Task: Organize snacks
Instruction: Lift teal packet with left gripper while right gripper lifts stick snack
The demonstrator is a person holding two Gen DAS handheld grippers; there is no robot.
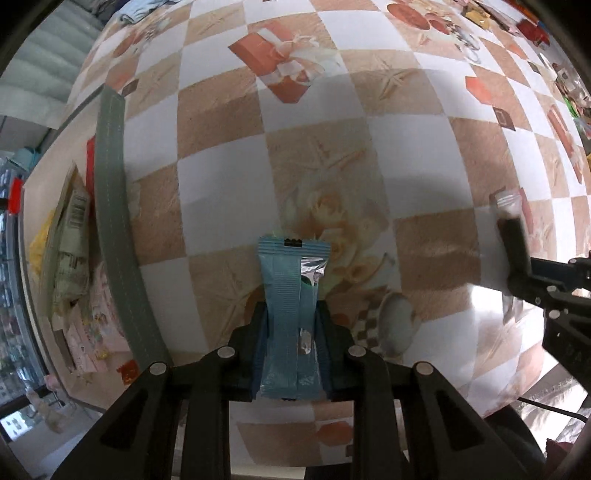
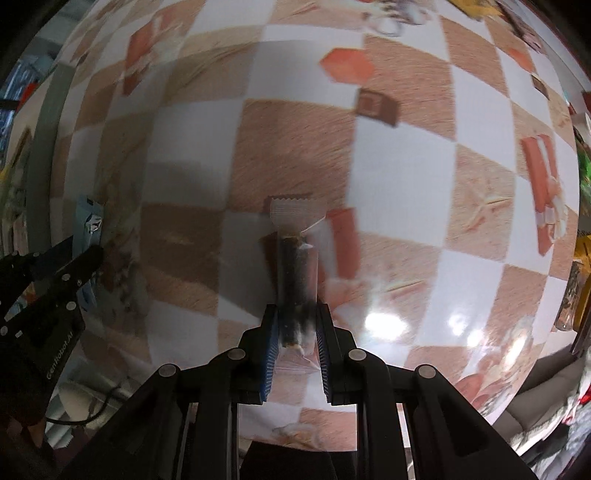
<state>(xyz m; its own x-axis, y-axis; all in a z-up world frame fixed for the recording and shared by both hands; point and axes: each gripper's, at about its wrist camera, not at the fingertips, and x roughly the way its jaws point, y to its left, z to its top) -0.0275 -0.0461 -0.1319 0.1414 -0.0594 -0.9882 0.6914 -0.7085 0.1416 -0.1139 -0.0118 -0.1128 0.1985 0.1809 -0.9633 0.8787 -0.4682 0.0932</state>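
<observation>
The blue snack packet [image 1: 291, 314] is hanging pinched in the left gripper [image 1: 291, 332] over the table [image 1: 406, 155], looking light and crinkly, while the right gripper [image 2: 295, 332] is clamping a clear-wrapped dark snack [image 2: 295, 273] mid-length.

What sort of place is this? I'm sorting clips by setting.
Probably a home dining table. A glossy checkered tablecloth printed with gift boxes and roses covers it, snack packets sit in a green-rimmed bin at its edge, and more packets crowd the far corner.
</observation>
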